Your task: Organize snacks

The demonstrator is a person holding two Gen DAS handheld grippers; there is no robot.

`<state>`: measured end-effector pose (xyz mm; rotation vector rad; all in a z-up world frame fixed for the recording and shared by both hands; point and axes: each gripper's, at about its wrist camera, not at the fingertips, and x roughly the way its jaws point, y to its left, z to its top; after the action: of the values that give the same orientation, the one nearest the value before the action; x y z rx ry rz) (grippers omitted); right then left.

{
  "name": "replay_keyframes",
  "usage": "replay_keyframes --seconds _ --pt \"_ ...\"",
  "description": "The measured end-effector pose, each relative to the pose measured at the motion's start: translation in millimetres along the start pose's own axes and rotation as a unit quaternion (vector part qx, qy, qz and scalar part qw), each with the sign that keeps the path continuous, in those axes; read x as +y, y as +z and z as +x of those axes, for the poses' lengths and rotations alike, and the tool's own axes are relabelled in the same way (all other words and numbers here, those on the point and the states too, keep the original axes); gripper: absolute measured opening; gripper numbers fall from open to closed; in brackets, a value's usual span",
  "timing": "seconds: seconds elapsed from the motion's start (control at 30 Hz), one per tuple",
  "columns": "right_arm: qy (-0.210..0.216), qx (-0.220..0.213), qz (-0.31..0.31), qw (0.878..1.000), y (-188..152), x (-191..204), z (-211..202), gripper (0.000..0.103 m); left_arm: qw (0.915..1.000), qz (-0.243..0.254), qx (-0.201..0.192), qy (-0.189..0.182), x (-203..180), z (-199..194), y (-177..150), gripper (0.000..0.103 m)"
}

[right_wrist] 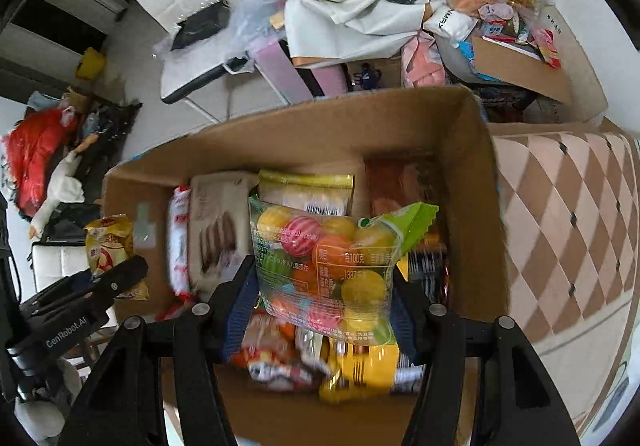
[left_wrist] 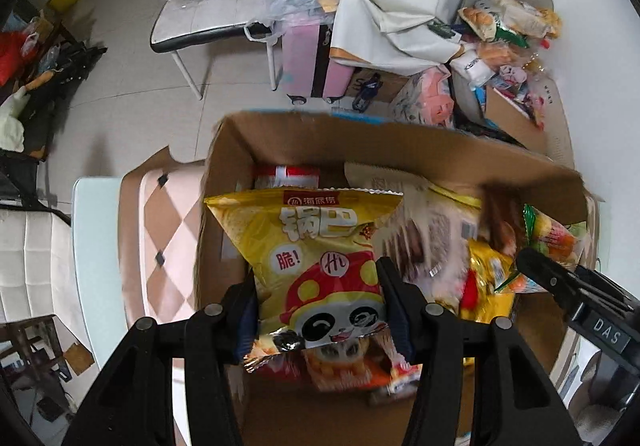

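Both grippers sit over the open cardboard box (left_wrist: 320,141), each carrying a bag. Left gripper (left_wrist: 318,310) is clamped on the yellow panda snack bag (left_wrist: 316,246): pads squeeze the lower part of the bag from both sides, so the top with the seal stands free ahead of the fingers, over the box interior. Right gripper (right_wrist: 324,310) is clamped on the clear bag of coloured ball candies (right_wrist: 328,266), same style of grip low on the pack, green sealed edge sticking up to the right. Both point steeply down into the box, which reads as a drop-in approach: holding low and pointing down lets each bag leave cleanly once the jaws part. Box already holds a beige biscuit pack (right_wrist: 218,221), a red-and-white pack (right_wrist: 179,242) at its left, a yellow-topped pouch (right_wrist: 306,191) and loose small packets on the floor, some blurred. The box sits on a table with a diamond-pattern cloth (right_wrist: 568,213). My read: placing step, mid-task, since a heap of snacks (left_wrist: 508,29) remains on the far chair. Risk: the panda bag is puffy, could slip or land on edge; free floor looks to be the near-left part of the box.
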<state>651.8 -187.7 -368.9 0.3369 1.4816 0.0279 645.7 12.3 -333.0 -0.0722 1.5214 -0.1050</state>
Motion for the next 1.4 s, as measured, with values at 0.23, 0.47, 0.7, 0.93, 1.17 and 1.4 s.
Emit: replay_keyframes --seconds 0.23,0.47,0.7,0.93,1.17,1.4 --pt "-0.009 0.015 -0.003 1.000 26 7 34 0.062 0.9993 0.007 0.036 -0.012 0 27 24 0.051" --pt "-0.019 0.048 -0.008 0.999 39 7 55 0.081 0.9968 0.012 0.073 -0.031 -8 43 28 0.057" --pt "-0.039 0.041 -0.025 0.998 33 9 46 0.094 0.9978 0.028 0.057 -0.022 -20 37 23 0.081" --pt "-0.065 0.026 -0.041 0.997 6 5 22 0.097 0.9993 0.022 0.011 -0.028 -13 8 3 0.081" --pt "-0.071 0.005 -0.053 0.996 -28 8 3 0.097 0.9995 0.001 -0.024 -0.022 -11 -11 -32 0.081" --pt "-0.076 -0.054 -0.066 0.993 -70 15 -43 0.097 0.9964 -0.003 -0.085 -0.008 -17 -54 -81 0.081"
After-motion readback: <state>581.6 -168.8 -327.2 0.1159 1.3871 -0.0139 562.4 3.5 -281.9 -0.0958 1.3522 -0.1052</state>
